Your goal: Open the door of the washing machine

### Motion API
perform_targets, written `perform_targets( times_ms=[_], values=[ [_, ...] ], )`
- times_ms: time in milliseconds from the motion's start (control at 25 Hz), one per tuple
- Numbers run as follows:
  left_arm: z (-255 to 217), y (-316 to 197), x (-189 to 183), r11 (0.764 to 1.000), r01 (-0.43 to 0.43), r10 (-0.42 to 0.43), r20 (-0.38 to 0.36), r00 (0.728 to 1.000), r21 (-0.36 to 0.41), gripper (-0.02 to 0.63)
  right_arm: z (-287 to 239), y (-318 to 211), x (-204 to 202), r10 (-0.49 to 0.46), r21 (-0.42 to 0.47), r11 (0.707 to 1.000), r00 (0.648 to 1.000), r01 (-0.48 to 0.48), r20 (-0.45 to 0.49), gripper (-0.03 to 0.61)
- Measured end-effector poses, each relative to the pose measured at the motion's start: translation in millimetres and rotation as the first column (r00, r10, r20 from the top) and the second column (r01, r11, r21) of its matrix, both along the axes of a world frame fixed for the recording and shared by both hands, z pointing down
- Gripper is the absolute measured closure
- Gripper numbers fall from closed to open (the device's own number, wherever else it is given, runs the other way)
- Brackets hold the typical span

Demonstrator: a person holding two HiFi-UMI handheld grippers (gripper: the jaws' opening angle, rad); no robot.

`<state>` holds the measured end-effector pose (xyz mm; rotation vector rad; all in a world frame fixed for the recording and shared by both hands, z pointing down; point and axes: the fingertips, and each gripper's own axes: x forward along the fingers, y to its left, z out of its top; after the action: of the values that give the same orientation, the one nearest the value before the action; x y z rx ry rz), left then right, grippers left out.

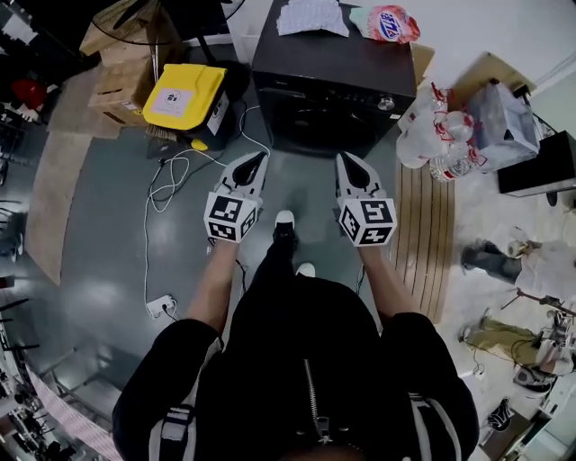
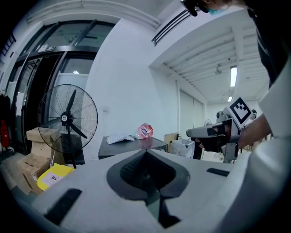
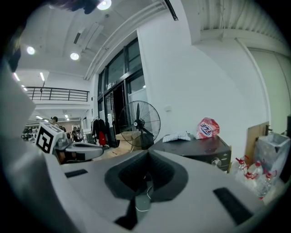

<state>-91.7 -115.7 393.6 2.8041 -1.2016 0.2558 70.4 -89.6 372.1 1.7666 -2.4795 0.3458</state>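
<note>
Closest in, both grippers are out in front of the person, side by side: the left gripper (image 1: 259, 160) has its jaws pressed together on nothing, and the right gripper (image 1: 347, 160) is the same, tips meeting, nothing held. Between and beyond them there's bare grey floor (image 1: 117, 234), with a white cable (image 1: 147, 243) trailing off on the left. Straight ahead, apart from both tips, stands the washer (image 1: 333, 81), a black box with its round door (image 1: 328, 124) facing the person and looking closed, a silver knob (image 1: 386, 104) at its upper right corner. Bottles (image 1: 432, 135) crowd just beside its right flank. On the lid, a white cloth (image 1: 312, 16) and a pink bag (image 1: 389, 22); off to the left, further back, a fan (image 2: 68, 118). Now the door: I'd expect it stiff and fairly heavy, hinged on one side, held by a latch that lets go with a firm tug, its smooth front giving little purchase. The place to take hold is a handle or recess at the rim opposite the hinge; from here I can't tell which side that is. Either gripper would have to spread its jaws first
</note>
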Motion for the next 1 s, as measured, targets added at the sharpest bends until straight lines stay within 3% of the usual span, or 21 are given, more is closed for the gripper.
perform_targets(
  times_ms=[280,560,840,1000],
  values=[
    [29,-113,8,0.998,-0.040,0.041,0.017,0.999,-0.053,0.611,22,-105,-5,0.018,-0.059,0.998,1.000,-0.018,-0.011,0.574],
    [77,-192,21,0.986,-0.089,0.095,0.038,0.995,-0.143,0.611,51,-176,-5,0.025,-0.136,0.990,1.000,-0.027,-0.011,0.574],
    [154,-220,31,0.958,-0.138,0.165,0.088,0.982,-0.251,0.611,91,-199,-5,0.027,-0.222,0.975,1.000,-0.026,-0.003,0.574],
    [201,-241,34,0.946,-0.162,0.215,0.168,0.962,-0.281,0.609,107,-211,-2,0.033,-0.260,0.965,0.999,-0.032,-0.001,0.574]
  ],
)
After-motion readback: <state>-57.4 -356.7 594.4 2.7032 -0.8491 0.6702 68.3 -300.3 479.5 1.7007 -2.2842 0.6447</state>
